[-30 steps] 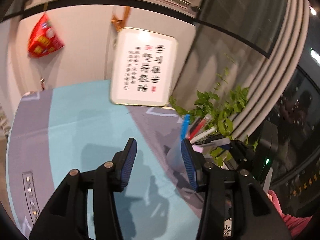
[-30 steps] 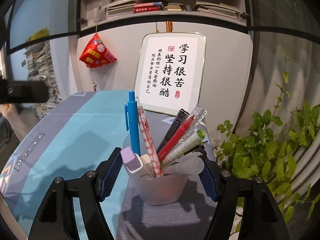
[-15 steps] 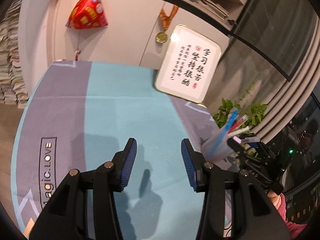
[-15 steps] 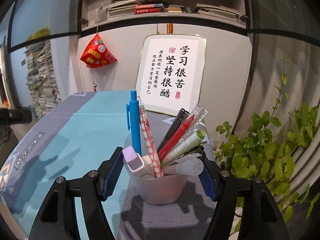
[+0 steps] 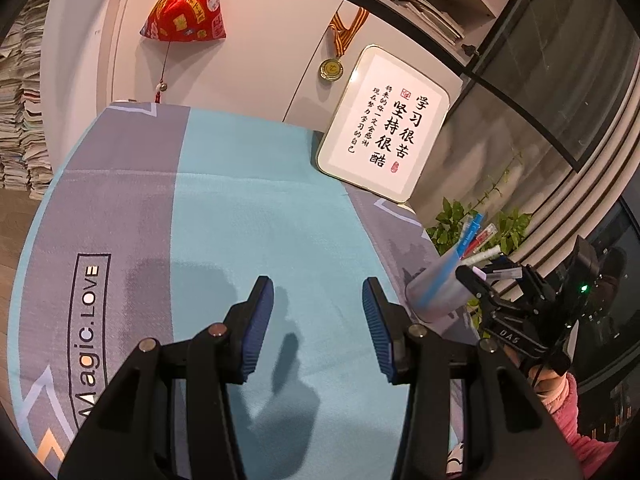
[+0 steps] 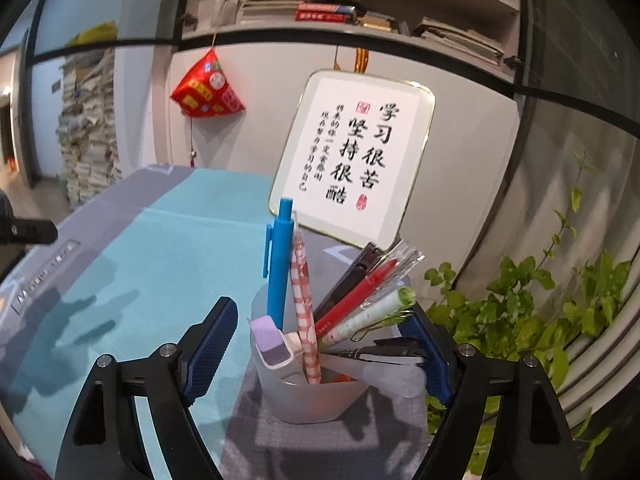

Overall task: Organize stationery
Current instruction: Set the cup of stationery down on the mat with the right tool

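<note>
A frosted plastic cup [image 6: 312,396] stands on the grey edge of the mat. It holds a blue pen [image 6: 280,256], a pink checked pen [image 6: 304,312], a red pen [image 6: 360,292], a green-and-white pen [image 6: 372,312] and a lilac eraser [image 6: 270,338]. My right gripper [image 6: 318,316] straddles the cup with its jaws opening; the left pad [image 6: 212,340] stands clear of the cup wall. In the left wrist view the cup [image 5: 434,292] sits at the far right. My left gripper [image 5: 318,285] hangs open over the teal mat, with nothing between its fingers.
A teal and grey mat [image 5: 240,220] covers the table. A framed calligraphy board [image 6: 352,160] leans on the wall behind the cup. A leafy plant [image 6: 520,312] crowds the right side. A red pouch [image 5: 184,12] and a medal [image 5: 331,69] hang above.
My right gripper's jaws have spread away from the cup, which stays standing. My left gripper has swung left and lower over the mat, leaving the cup further to its right.
</note>
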Tool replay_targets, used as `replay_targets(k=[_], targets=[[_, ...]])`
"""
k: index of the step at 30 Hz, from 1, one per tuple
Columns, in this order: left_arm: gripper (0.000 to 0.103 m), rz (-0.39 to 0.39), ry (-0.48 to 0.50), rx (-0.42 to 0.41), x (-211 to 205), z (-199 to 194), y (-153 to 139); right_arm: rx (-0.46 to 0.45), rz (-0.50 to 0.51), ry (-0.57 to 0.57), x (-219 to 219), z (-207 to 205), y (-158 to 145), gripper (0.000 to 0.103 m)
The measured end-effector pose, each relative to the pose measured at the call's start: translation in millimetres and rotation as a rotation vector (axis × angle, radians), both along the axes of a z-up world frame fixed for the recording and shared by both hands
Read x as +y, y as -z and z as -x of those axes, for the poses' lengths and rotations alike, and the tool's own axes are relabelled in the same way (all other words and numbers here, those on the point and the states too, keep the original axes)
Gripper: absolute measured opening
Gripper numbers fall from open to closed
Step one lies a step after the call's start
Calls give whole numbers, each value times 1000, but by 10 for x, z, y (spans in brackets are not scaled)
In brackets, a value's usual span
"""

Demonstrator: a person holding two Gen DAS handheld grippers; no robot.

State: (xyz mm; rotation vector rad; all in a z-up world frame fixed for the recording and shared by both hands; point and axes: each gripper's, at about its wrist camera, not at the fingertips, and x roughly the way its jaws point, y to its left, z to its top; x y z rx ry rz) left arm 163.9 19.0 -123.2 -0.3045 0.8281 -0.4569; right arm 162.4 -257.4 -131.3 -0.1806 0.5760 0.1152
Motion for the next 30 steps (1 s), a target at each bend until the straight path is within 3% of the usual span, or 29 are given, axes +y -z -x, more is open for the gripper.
replay_targets(k=[4, 6, 8, 17, 27, 30], targets=[[44, 5, -6, 3, 35, -23, 8, 25, 4, 0, 1, -49, 83, 82], [44, 9, -13, 2, 61, -26, 11, 14, 17, 12, -2, -62, 100, 75], [44, 12, -19, 3, 77, -25, 17, 21, 2, 10, -19, -69, 90, 73], [44, 7, -38, 1, 152, 8, 19, 34, -45, 15, 133, -149, 39, 72], [45, -138, -139, -82, 285, 93, -11, 9, -75, -54, 1074, -590, -95, 72], [51, -177, -157, -120, 315, 115, -60, 28, -89, -36, 1295, -772, -71, 72]])
